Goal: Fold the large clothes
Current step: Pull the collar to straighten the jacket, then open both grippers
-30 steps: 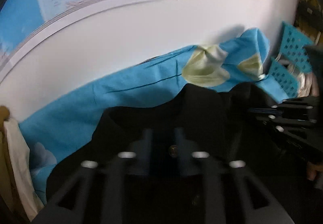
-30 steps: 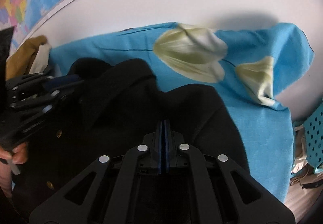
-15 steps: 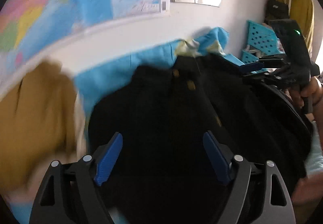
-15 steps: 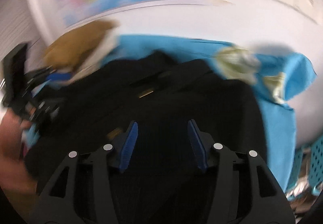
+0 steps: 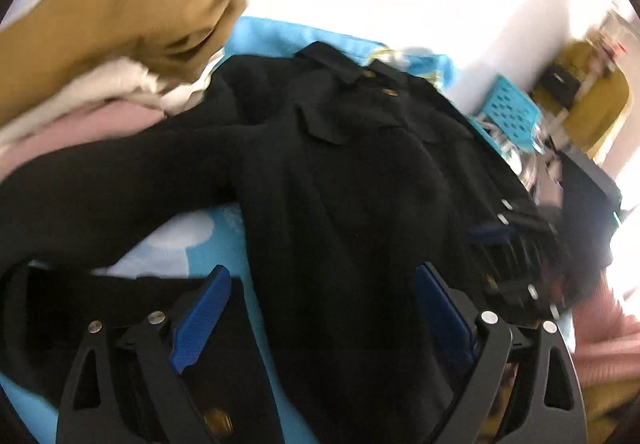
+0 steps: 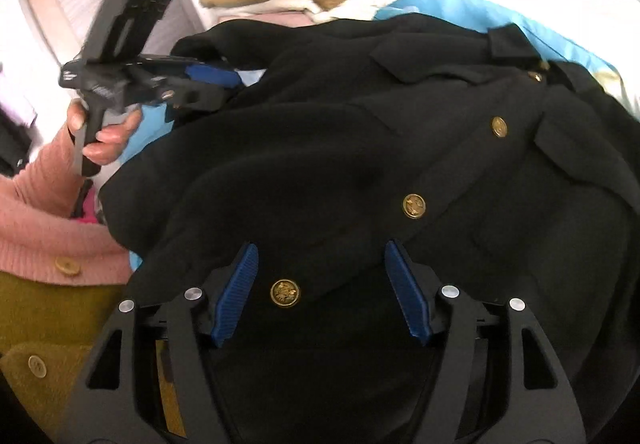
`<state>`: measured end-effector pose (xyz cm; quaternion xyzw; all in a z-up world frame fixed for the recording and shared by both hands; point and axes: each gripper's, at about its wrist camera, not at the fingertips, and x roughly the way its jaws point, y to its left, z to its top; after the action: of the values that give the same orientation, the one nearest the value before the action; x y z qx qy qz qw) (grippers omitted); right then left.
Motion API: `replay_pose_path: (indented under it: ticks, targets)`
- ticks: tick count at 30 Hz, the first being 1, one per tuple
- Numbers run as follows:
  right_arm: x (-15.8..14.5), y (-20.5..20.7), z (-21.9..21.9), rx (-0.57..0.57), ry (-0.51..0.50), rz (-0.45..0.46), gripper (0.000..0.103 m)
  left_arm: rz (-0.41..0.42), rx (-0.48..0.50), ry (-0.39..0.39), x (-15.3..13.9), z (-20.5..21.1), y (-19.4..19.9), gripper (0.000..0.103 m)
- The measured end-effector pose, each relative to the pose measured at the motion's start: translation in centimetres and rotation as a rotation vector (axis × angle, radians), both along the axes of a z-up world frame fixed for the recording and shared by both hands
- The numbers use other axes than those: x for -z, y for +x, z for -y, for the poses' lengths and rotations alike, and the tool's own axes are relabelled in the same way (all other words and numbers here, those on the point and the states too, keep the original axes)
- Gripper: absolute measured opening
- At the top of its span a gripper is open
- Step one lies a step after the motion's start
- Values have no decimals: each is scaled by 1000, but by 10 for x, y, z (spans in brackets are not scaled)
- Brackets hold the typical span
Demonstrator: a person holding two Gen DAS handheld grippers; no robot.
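The black coat [image 6: 320,164] lay spread on the blue bedsheet [image 5: 208,240]. Both the left gripper [image 5: 320,320] and right gripper [image 6: 322,292] hovered with jaws apart, holding nothing. It looked thick, heavy and soft; its hem or sleeve seemed best to grasp.

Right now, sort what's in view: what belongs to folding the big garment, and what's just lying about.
For the job: black coat; left hand-held gripper; right hand-held gripper, both open.

Lying about: tan garment; turquoise basket; blue floral sheet underneath.
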<state>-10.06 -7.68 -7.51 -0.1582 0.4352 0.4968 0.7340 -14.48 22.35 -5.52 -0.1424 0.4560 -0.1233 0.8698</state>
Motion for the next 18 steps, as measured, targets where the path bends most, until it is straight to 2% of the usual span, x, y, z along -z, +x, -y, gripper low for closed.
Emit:
replay_pose_path:
  ticks: [2, 3, 4, 5, 6, 8, 10, 12, 14, 15, 16, 17, 18]
  targets:
    - [-3, 1, 6, 30, 16, 0, 65, -23, -48, -16, 8, -5, 19, 88]
    - [-6, -3, 19, 53, 27, 4, 65, -32, -82, 10, 12, -5, 28, 82]
    - [-9, -3, 26, 74, 37, 10, 65, -35, -105, 69, 14, -4, 34, 62]
    - [-13, -2, 33, 93, 44, 17, 65, -19, -125, 132, 13, -2, 36, 18]
    - [-19, -2, 46, 127, 58, 27, 65, -30, -131, 139, 13, -2, 38, 6]
    - [-33, 0, 78, 212, 96, 46, 65, -23, -179, 97, 6, -16, 39, 5]
    - [-43, 3, 110, 303, 119, 71, 65, 18, -229, 121, -4, -30, 33, 5]
    - [-50, 8, 153, 432, 152, 80, 66, 13, -246, 98, -4, -43, 29, 10]
    - [-49, 12, 192, 541, 159, 72, 68, -7, -228, 178, 2, -37, 25, 26]
    - [-47, 13, 211, 607, 144, 78, 68, -8, -200, 255, 3, -27, 21, 30]
    - [-43, 13, 228, 669, 115, 90, 72, -1, -182, 291, 2, -17, 15, 42]
    - [-42, 12, 238, 702, 99, 94, 77, 20, -158, 299, -2, -11, 9, 54]
    - [-38, 9, 257, 758, 89, 88, 80, 68, -124, 275, -9, -5, -1, 57]
